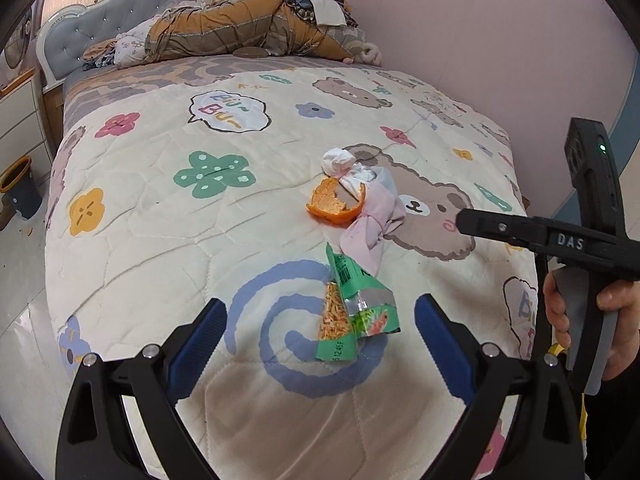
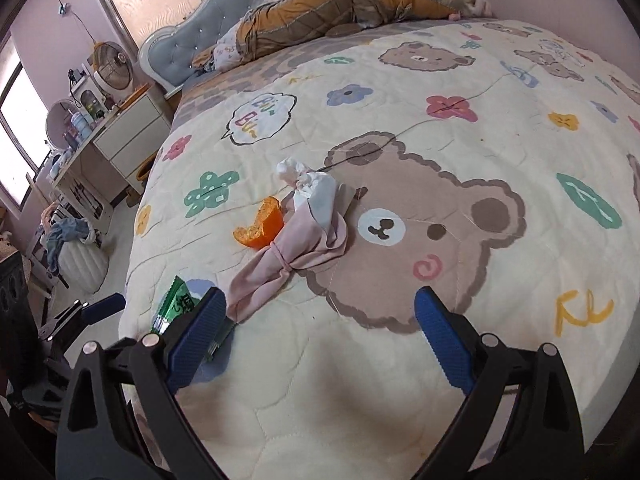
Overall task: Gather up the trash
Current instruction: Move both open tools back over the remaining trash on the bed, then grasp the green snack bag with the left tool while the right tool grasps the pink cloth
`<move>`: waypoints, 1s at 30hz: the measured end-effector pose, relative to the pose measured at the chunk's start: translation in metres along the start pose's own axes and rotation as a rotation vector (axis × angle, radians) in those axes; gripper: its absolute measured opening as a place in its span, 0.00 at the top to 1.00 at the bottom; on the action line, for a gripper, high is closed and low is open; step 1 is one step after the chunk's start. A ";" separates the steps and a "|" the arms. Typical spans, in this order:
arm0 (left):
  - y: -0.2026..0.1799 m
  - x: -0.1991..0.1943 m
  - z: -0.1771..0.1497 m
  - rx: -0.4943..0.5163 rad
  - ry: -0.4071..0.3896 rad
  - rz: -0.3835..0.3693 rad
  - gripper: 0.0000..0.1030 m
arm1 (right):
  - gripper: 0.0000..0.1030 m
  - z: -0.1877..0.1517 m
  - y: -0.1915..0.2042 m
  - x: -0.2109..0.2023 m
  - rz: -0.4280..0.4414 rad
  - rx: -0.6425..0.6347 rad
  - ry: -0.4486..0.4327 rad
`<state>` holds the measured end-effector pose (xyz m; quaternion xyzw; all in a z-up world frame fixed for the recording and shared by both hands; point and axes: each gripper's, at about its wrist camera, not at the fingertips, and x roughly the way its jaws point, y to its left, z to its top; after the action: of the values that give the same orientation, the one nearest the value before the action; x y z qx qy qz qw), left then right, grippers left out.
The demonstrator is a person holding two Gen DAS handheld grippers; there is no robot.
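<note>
**Two open grippers over litter on a cartoon-print bed**

A quilted cream bedspread (image 1: 168,232) covered the bed, its near edge rounding down toward pale floor on the left. Wide bare quilt lay around the litter on every side, and the far end was heaped with folded bedding (image 1: 248,24) against a tufted grey headboard (image 1: 80,36). A pink wall (image 1: 480,40) ran close along the bed's right side.

The quilt print showed a speech bubble reading "Biu Biu" (image 1: 228,114). The right gripper's black body, seen from the left wrist camera, carried the letters "DAS".

The left gripper (image 1: 320,334) was spread wide, with a green snack wrapper (image 1: 356,312) lying flat between its blue pads, apart from both. The wrapper was torn and crumpled, with a clear window and printed noodle pictures. Just beyond it lay a pink cloth bundle (image 1: 374,228) tied with a band, touching a curled orange peel (image 1: 334,204) and crumpled white tissue (image 1: 340,162).

The right gripper (image 2: 320,334) was also spread wide and empty, with the pink bundle's tail just ahead of its left pad.
</note>
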<state>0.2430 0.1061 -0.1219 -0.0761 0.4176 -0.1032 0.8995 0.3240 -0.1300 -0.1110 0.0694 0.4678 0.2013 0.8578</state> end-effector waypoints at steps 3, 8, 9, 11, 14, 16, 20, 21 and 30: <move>0.001 0.007 0.003 -0.010 0.001 -0.010 0.11 | 0.11 0.015 0.004 0.020 -0.004 -0.004 0.030; 0.004 0.020 0.008 -0.031 0.010 -0.018 0.11 | 0.11 0.027 0.005 0.047 -0.014 -0.009 0.089; 0.005 0.021 0.008 -0.034 0.010 -0.017 0.11 | 0.11 0.029 0.005 0.052 -0.016 -0.010 0.099; 0.006 0.026 0.009 -0.043 0.011 -0.013 0.11 | 0.11 0.031 0.005 0.060 -0.017 -0.001 0.117; 0.005 0.031 0.010 -0.042 0.018 -0.027 0.11 | 0.12 0.032 0.005 0.069 -0.013 0.014 0.139; 0.004 0.034 0.010 -0.032 0.017 -0.024 0.11 | 0.12 0.033 0.008 0.074 -0.014 0.010 0.149; 0.001 0.040 0.009 -0.018 0.019 -0.020 0.13 | 0.16 0.035 0.015 0.080 -0.016 -0.002 0.164; 0.001 0.042 0.008 -0.018 0.022 -0.021 0.16 | 0.17 0.035 0.016 0.082 -0.016 -0.003 0.170; -0.004 0.055 0.005 -0.033 0.058 -0.114 0.51 | 0.30 0.036 0.019 0.105 -0.025 -0.004 0.216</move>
<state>0.2804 0.0887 -0.1582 -0.1116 0.4404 -0.1496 0.8782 0.3989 -0.0670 -0.1662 0.0397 0.5578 0.1977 0.8051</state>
